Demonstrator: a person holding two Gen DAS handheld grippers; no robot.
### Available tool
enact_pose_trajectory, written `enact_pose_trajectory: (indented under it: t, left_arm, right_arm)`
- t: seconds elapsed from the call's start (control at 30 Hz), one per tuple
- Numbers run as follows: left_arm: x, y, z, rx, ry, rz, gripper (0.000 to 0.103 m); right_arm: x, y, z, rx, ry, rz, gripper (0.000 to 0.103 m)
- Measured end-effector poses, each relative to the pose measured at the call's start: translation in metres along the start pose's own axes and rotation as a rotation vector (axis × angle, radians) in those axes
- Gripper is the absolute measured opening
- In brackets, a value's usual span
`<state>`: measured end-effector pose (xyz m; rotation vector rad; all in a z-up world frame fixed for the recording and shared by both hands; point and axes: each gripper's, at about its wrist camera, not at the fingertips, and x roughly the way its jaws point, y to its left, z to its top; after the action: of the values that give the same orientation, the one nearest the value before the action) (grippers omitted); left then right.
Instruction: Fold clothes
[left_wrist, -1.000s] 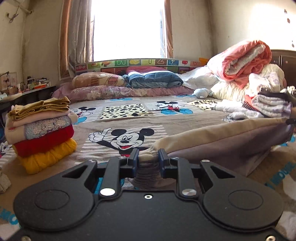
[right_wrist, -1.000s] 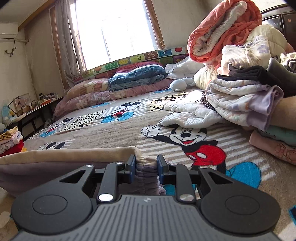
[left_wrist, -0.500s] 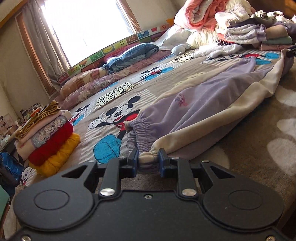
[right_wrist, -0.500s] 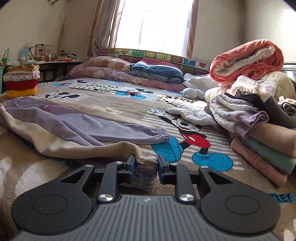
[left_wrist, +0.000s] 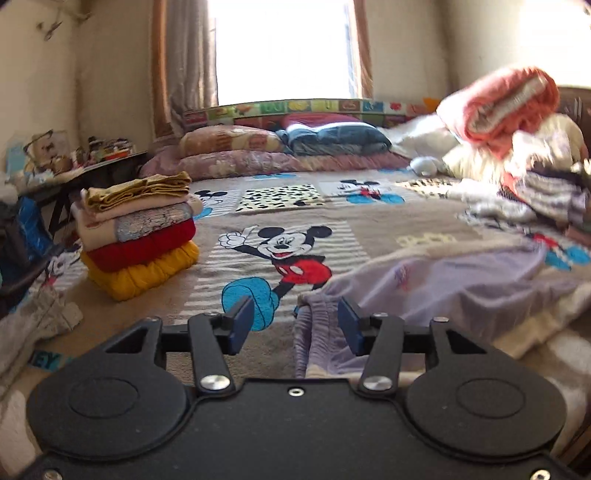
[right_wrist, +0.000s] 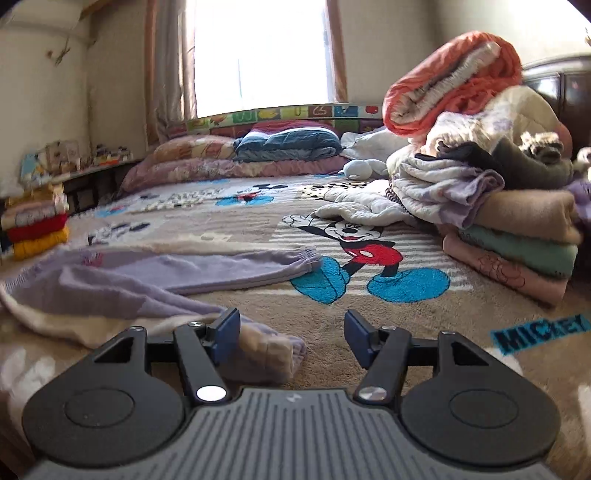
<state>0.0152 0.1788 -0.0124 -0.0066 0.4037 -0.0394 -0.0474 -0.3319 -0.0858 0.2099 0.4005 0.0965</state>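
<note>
Lilac trousers with a cream lining lie spread on the cartoon-mouse bedspread. My left gripper has its jaws opening; the gathered waistband rests loose between them beside the right pad, not pressed. In the right wrist view the same trousers stretch leftward, one cuffed leg lying flat. My right gripper is opening too, and the other cuff lies slack just inside its left pad.
A stack of folded clothes in yellow, red and beige stands at the left. A heap of unfolded laundry and folded blankets fills the right side. Pillows line the headboard under the window. A cluttered side table stands left of the bed.
Both grippers were shut on the trousers' ends, carried them down onto the bed, and have now let go. The trousers went from hanging stretched to lying flat. The left view swung back level.
</note>
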Motion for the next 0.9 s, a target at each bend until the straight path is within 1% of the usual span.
enact_pose_trajectory:
  t: [0.07,0.1,0.13,0.17,0.23,0.33,0.43,0.47,0.53,0.57,0.6,0.67,0.7,0.73,0.77,0.8,0.83,0.87,0.9]
  left_arm:
    - [0.005,0.01,0.002,-0.172,0.029,0.01,0.055]
    - [0.009,0.018,0.0,-0.291,0.055,0.003,0.056]
    - [0.013,0.025,-0.004,-0.404,0.087,-0.005,0.056]
    - [0.017,0.031,-0.01,-0.495,0.118,-0.001,0.057]
    - [0.024,0.038,-0.024,-0.636,0.185,0.003,0.057]
    - [0.032,0.042,-0.044,-0.785,0.245,-0.04,0.057]
    - [0.037,0.04,-0.057,-0.905,0.276,-0.09,0.057]
    - [0.039,0.038,-0.06,-0.933,0.285,-0.101,0.057]
    - [0.041,0.03,-0.061,-0.942,0.299,-0.105,0.057]
    - [0.04,0.025,-0.061,-0.936,0.3,-0.101,0.056]
    - [0.04,0.021,-0.061,-0.928,0.298,-0.093,0.056]
    - [0.04,0.012,-0.06,-0.907,0.294,-0.074,0.054]
    - [0.042,0.008,-0.06,-0.885,0.294,-0.054,0.044]
    - [0.043,0.004,-0.06,-0.862,0.295,-0.035,0.028]
    - [0.044,0.002,-0.06,-0.846,0.294,-0.023,0.021]
    - [0.044,0.002,-0.061,-0.845,0.293,-0.031,0.004]
    - [0.044,0.002,-0.062,-0.844,0.292,-0.038,0.004]
    - [0.041,0.002,-0.06,-0.84,0.279,-0.055,0.004]
    - [0.031,0.004,-0.053,-0.825,0.237,-0.087,0.004]
  right_arm:
    - [-0.009,-0.019,0.0,0.214,-0.028,0.039,0.065]
    - [-0.012,-0.029,-0.001,0.329,-0.037,0.057,0.067]
    - [-0.009,-0.043,-0.009,0.47,-0.024,0.063,0.068]
    - [-0.002,-0.056,-0.017,0.571,0.004,0.058,0.068]
    - [0.008,-0.071,-0.035,0.732,0.062,0.067,0.069]
    - [0.018,-0.073,-0.044,0.802,0.074,0.085,0.068]
    - [0.027,-0.075,-0.052,0.865,0.087,0.102,0.067]
    - [0.031,-0.071,-0.051,0.85,0.095,0.106,0.067]
    - [0.039,-0.063,-0.048,0.819,0.112,0.116,0.062]
    - [0.043,-0.06,-0.048,0.804,0.122,0.114,0.055]
    - [0.048,-0.057,-0.047,0.788,0.131,0.112,0.044]
    - [0.056,-0.05,-0.046,0.756,0.15,0.108,0.037]
    - [0.059,-0.047,-0.045,0.741,0.157,0.105,0.032]
    - [0.06,-0.045,-0.044,0.726,0.152,0.096,0.03]
    - [0.06,-0.044,-0.043,0.71,0.146,0.092,0.027]
    - [0.06,-0.043,-0.041,0.695,0.14,0.087,0.023]
    - [0.058,-0.042,-0.039,0.681,0.129,0.082,0.021]
    - [0.053,-0.042,-0.035,0.673,0.094,0.083,0.018]
    - [0.045,-0.044,-0.031,0.674,0.045,0.097,0.017]
